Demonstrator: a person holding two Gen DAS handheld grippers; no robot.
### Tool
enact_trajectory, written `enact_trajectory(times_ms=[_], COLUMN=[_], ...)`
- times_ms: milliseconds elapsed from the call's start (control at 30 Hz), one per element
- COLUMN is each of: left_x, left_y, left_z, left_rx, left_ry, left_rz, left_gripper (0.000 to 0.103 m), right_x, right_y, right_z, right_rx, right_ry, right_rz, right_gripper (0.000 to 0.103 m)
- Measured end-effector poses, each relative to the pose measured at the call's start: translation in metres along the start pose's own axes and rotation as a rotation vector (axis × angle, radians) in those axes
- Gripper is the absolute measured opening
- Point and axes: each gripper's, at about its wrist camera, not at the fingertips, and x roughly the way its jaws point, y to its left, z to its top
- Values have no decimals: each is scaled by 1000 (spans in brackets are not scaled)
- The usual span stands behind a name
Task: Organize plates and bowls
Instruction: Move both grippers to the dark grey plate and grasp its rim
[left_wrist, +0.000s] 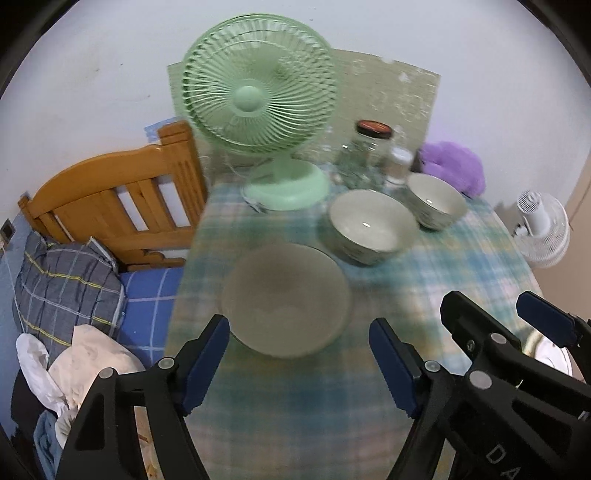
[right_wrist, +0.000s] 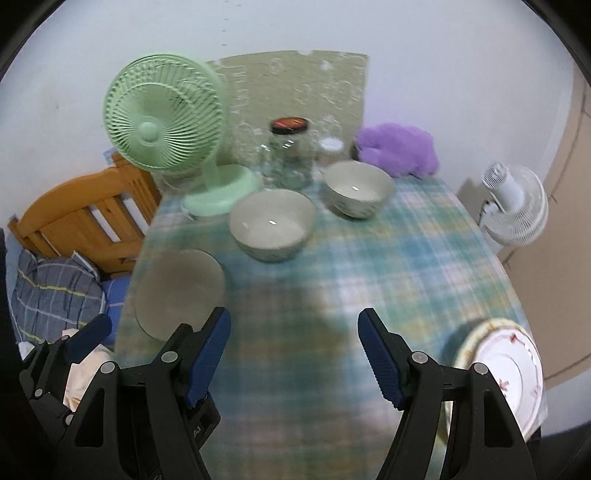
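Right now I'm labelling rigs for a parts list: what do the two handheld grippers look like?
Both look alike. The left gripper and right gripper have black, angular plastic frames with round silver pivot pins. Each finger ends in a dark blue ridged pad. White letters "DA" mark the right gripper's body in the left view. No cables or sleeves show.

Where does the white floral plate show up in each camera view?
Left wrist: floral plate at the far right edge, mostly hidden behind the right hand-held gripper.
Right wrist: floral plate at lower right, on the table's corner.
Shared landmark: the green fan stands at the table's back.
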Motion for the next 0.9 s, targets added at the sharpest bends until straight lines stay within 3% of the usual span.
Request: enact_trajectory(times_ms=[333,500,700,900], left_x=[46,71,97,114], left_y=[40,56,67,70], left_z=[24,27,26,20], left_rx=[-8,-28,-37,-26], left_ry=[11,27,75,117], left_rz=[27,31,26,11], left_gripper=[74,61,53,34], right_x=[45,70,104,131], right_y=[50,65,77,86], right_z=[25,30,32,28], right_rx=[4,9,11,3], right_ry=[6,-3,68,135], right_rz=[1,-10,-19,-4], right_gripper=[74,70,58,52])
